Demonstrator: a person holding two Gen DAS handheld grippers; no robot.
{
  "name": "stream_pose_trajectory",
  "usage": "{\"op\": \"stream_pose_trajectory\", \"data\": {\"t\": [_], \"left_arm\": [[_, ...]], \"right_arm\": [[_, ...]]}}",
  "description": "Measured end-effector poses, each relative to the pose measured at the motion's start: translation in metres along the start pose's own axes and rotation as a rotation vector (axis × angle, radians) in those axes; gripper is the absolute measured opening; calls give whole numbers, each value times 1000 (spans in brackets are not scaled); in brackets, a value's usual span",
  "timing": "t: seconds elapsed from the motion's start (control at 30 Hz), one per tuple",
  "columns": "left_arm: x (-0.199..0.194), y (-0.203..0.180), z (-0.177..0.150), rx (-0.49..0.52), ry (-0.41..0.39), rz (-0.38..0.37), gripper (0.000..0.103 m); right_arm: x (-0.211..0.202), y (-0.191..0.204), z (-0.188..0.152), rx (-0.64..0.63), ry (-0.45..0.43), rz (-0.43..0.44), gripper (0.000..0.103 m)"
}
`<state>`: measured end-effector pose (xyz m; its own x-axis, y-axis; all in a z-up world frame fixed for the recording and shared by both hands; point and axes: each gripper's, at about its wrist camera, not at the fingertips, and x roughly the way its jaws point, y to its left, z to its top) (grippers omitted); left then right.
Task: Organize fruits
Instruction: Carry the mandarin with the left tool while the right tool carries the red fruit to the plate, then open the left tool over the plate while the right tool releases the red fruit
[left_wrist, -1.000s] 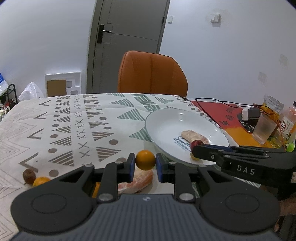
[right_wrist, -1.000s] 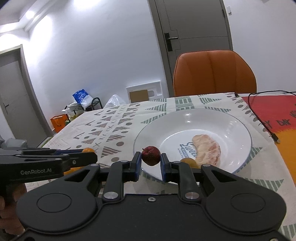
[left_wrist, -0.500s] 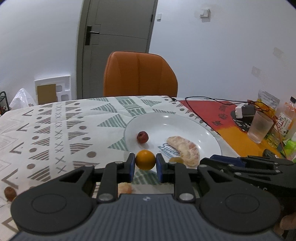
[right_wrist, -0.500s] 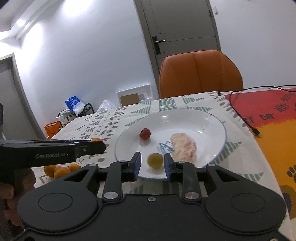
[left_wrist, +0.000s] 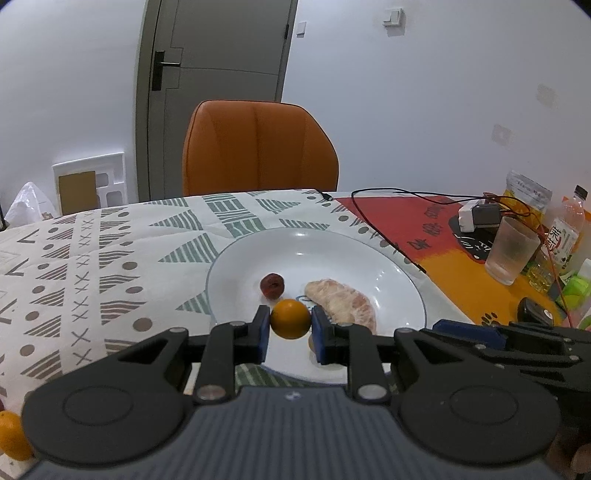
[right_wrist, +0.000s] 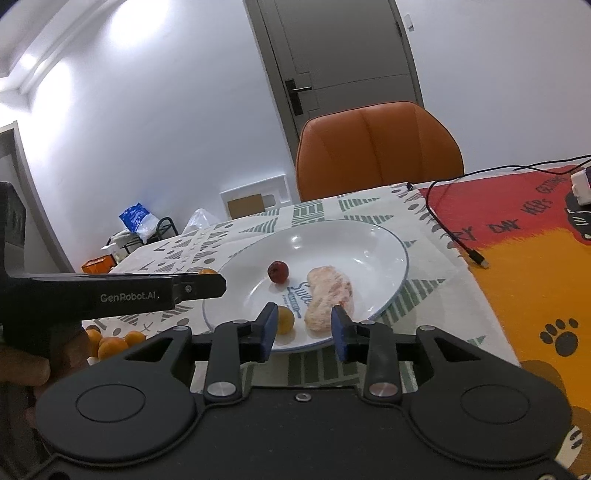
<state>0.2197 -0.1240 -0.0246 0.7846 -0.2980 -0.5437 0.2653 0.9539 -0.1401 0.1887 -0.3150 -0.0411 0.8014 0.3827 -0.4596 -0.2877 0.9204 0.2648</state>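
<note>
**Plate filling up, next orange on its way in**

White-walled room, grey door, orange chair (left_wrist: 258, 147) behind a table w/ patterned cloth (left_wrist: 92, 258). White plate (left_wrist: 388, 258) sits mid-table and already holds three items: a small red fruit (left_wrist: 272, 285), a peeled citrus piece (left_wrist: 341, 302) and a small yellow fruit (right_wrist: 285, 320) near the front rim.

Left gripper (left_wrist: 290, 325) is clamped on a small orange (left_wrist: 290, 323), pads tight on both sides, hovering over the plate's near edge – looks like drop-off is imminent.

Right gripper (right_wrist: 303, 326) is empty: its jaws have just been opening, nothing between them, and they stand apart above the plate's front rim.

Not finished, I'd say. Several oranges (right_wrist: 110, 341) lie on the cloth left of the plate, another orange (left_wrist: 11, 435) shows at the left view's edge. Roughly halfway, w/ more trips needed.
</note>
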Motion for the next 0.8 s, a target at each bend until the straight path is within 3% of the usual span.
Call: {"op": "stream_pose_trajectory", "data": {"t": [0.27,0.33,0.47,0.57,0.8], "left_arm": [[-5,8,3,-22,-5,48,29],[-8,13,2,-31,-4,61,36],[-17,23,0,-57,-9,92,63],[-26,31,0,-70,-24,125,78],[-46,53,-3,-114,-45,185,90]], "right_arm": [[3,-3,-2,15,4,0,43],[4,-3,-2,17,6,0,49],[3,-1,-3,17,-2,-8,70],[2,1,-2,17,-12,-8,77],[1,8,-1,18,-8,-3,92]]}}
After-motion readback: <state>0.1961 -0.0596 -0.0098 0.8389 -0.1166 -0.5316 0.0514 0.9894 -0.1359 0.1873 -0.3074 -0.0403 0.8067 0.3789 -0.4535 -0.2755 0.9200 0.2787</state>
